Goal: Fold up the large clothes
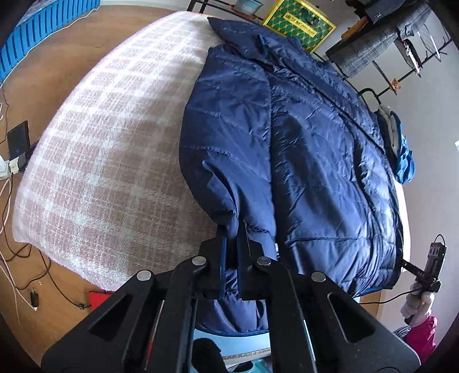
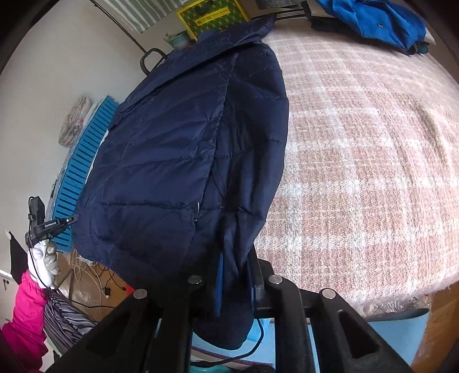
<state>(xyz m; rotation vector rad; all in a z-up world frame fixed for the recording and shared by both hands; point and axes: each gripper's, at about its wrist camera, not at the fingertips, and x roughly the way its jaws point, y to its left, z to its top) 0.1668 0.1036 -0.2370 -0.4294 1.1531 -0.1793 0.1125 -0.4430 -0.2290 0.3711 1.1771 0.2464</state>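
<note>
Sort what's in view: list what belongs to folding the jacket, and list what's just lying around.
Part of the job:
- navy puffer jacket, spread on the plaid blanket
- left hand-held gripper, shut on its cuff
- right hand-held gripper, shut on the other cuff

Just lying about:
- blue garment at the bed's far corner
- green-and-yellow box
- cables on the floor

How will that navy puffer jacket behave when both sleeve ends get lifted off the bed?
The navy puffer jacket will probably sag: its sleeve already droops limply from the left tongs. Its shiny shell looks slippery, so it may slide across the plaid blanket. Quilted padding suggests lightness.
</note>
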